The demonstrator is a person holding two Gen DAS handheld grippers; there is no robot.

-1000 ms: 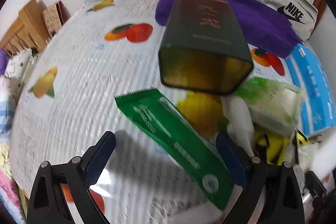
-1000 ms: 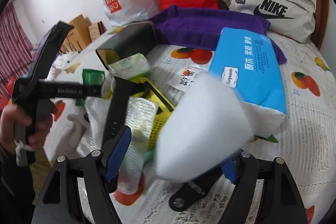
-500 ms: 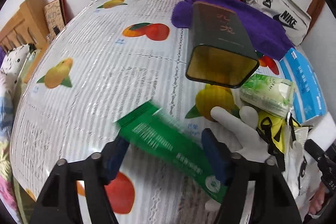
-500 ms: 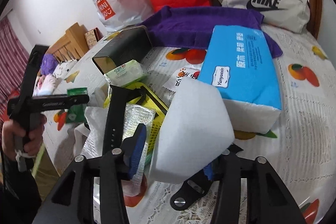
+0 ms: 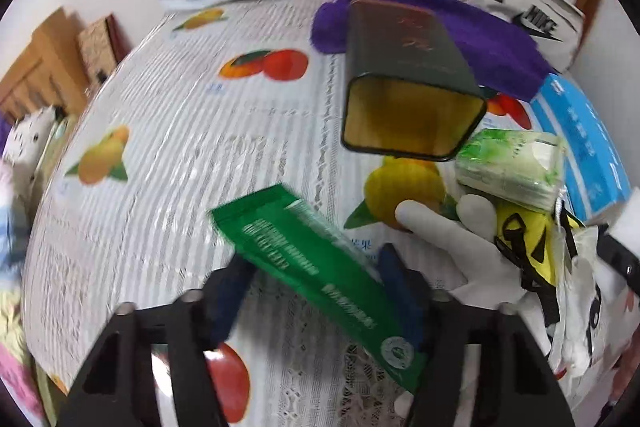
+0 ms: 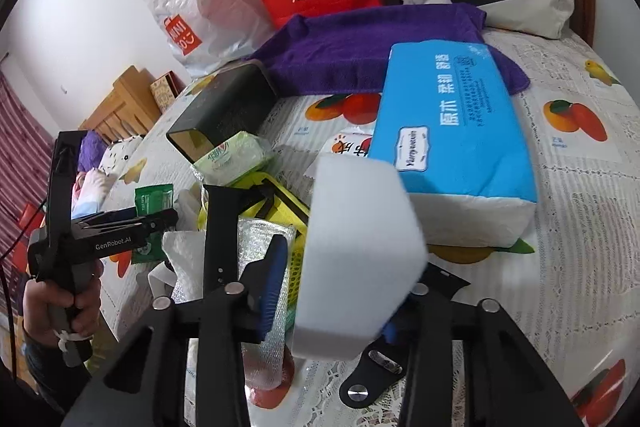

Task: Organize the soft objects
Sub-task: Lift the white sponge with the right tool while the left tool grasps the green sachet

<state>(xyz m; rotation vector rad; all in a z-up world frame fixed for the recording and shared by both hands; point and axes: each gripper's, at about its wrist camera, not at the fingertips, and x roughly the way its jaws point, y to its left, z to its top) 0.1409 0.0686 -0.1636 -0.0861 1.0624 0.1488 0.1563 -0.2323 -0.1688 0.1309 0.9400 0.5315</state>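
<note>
Glossy green plastic sachet (image 5: 316, 263), matt white foam block (image 6: 360, 259), fuzzy purple cloth towel (image 6: 360, 51), lacy tablecloth (image 5: 180, 131).

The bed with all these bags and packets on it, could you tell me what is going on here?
A person holds a gripper in each hand over a fruit-print bedspread. The left gripper is shut on a flat green foil packet, lifted above the cover. The right gripper is shut on a white foam block. A blue tissue pack, purple towel and dark open tin lie around.
</note>
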